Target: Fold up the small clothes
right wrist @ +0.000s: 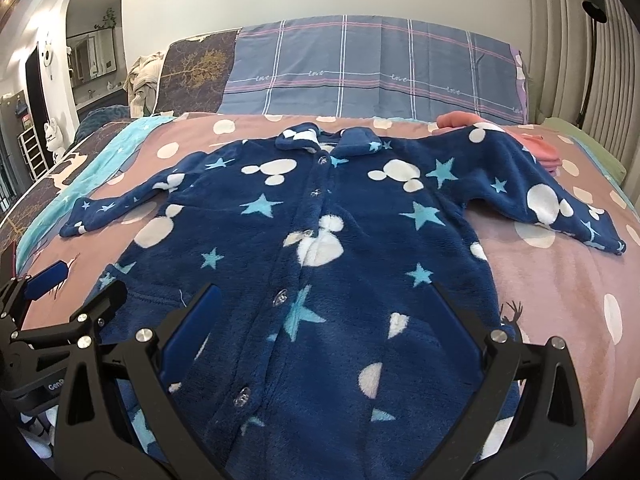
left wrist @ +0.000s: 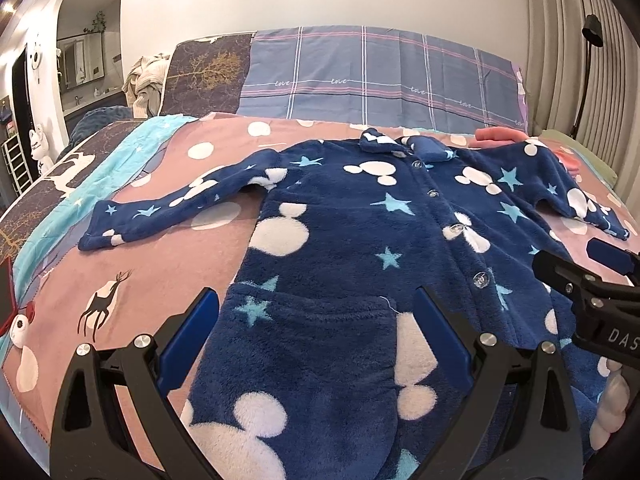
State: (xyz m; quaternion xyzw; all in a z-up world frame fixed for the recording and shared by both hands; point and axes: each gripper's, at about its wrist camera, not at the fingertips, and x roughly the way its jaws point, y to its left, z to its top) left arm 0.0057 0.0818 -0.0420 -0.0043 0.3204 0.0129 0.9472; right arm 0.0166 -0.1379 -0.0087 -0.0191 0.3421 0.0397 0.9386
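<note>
Fleece pajama top [left wrist: 352, 240] hem cut off below; left claw [left wrist: 316, 344], right claw [right wrist: 328, 344] wide.

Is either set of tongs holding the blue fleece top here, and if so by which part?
Nothing is held. The left tongs and right tongs are both open over the lower part of the fleece top, which lies flat on the bed.

Navy fleece top [right wrist: 320, 216] with white mouse-heads, light-blue stars.

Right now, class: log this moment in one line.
fleece top flat, buttoned, unfolded | left tool open | right tool open | both over hem
</note>
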